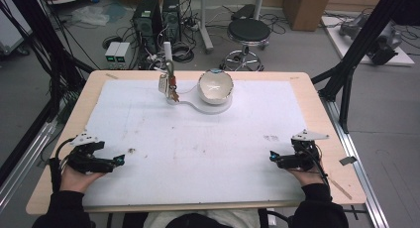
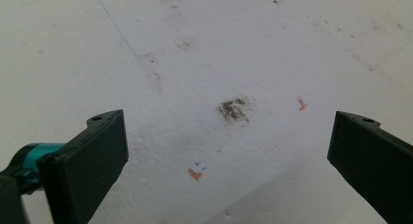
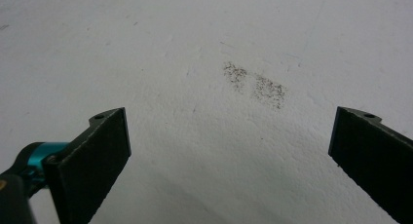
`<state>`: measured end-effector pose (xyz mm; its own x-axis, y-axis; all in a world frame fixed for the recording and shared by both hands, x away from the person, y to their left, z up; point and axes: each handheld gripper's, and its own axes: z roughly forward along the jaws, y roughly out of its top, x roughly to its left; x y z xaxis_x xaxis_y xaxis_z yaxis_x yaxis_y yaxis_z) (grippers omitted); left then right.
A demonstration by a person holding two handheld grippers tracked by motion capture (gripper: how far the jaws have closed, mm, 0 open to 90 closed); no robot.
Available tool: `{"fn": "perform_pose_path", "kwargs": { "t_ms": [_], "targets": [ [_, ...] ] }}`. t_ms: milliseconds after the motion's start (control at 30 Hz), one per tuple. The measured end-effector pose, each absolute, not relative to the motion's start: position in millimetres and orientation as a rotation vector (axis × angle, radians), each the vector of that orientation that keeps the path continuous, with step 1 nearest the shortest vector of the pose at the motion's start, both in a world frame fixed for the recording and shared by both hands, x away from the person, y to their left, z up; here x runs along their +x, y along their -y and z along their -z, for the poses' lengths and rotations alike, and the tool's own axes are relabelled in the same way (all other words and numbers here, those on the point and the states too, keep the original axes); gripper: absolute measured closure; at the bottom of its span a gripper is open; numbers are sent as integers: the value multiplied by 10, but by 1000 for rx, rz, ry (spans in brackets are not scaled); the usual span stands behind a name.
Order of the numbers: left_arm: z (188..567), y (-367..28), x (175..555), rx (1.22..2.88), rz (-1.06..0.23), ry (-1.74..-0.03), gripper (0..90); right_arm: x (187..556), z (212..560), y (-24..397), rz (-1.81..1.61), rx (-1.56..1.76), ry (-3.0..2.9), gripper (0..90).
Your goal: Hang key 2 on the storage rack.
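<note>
A white bowl (image 1: 216, 85) rests tilted on a white stand (image 1: 210, 107) at the far middle of the table. Beside it a small clamp-like holder (image 1: 168, 85) carries an upright tool with a reddish tip. My left gripper (image 1: 119, 161) lies near the front left of the white mat (image 1: 198, 153), held in a hand. Its jaws are wide apart over a dark smudge (image 2: 234, 109), with nothing between them. My right gripper (image 1: 272, 157) rests at the front right, jaws likewise spread over a speckled stain (image 3: 255, 85) and holding nothing.
The mat sits on a wooden tabletop (image 1: 324, 124). Black frame posts (image 1: 356, 49) rise at the right and left edges. Behind the table stand a round stool (image 1: 248, 32), computer towers (image 1: 153, 17) and tangled cables on the floor.
</note>
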<state>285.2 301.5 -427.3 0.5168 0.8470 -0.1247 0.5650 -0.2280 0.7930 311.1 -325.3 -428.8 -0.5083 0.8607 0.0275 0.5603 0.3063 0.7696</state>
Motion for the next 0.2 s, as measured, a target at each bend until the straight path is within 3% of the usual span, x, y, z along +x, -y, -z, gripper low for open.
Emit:
{"fn": "perform_pose_path", "kwargs": {
  "t_ms": [200],
  "targets": [
    [4287, -3027, 2868, 1906, -404, -1149, 17, 3121, 4313, 3253, -1030, 1264, -2198, 6]
  ]
}}
